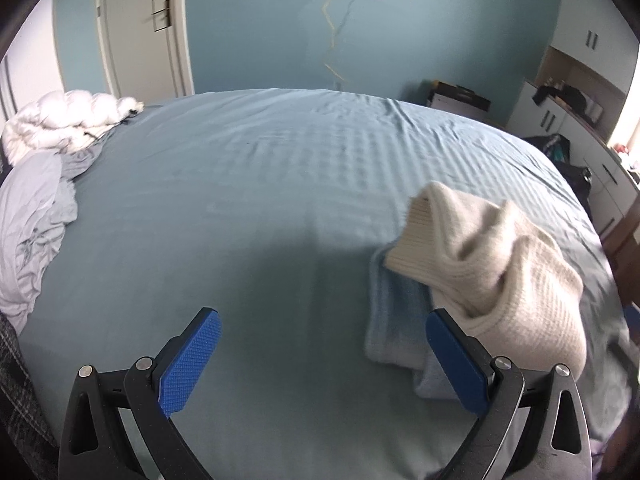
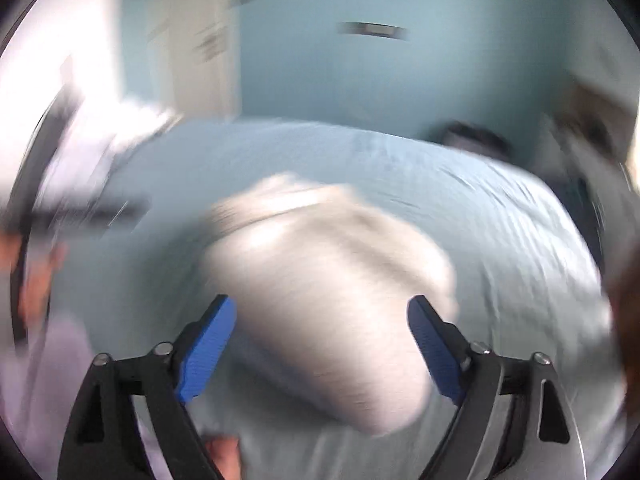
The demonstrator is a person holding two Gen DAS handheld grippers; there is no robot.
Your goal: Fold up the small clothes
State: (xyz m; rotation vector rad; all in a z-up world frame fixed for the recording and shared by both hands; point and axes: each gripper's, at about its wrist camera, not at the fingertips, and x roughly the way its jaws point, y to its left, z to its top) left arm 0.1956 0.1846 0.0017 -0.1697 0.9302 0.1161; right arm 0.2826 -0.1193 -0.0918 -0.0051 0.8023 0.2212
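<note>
A cream knitted garment point(image 1: 492, 264) lies crumpled on the blue bed sheet point(image 1: 280, 184), on top of a light blue folded cloth point(image 1: 394, 320). My left gripper point(image 1: 322, 338) is open and empty, low over the sheet, with its right finger point(image 1: 456, 360) beside the blue cloth. In the blurred right wrist view the cream garment point(image 2: 332, 304) lies just ahead of my right gripper point(image 2: 322, 330), which is open with the garment between and beyond its fingers, not pinched.
A white puffy duvet point(image 1: 64, 120) and a pale crumpled sheet point(image 1: 28, 228) lie at the bed's left. White cabinets point(image 1: 576, 120) and dark bags point(image 1: 560, 152) stand right of the bed. A door point(image 1: 148, 28) is in the far wall.
</note>
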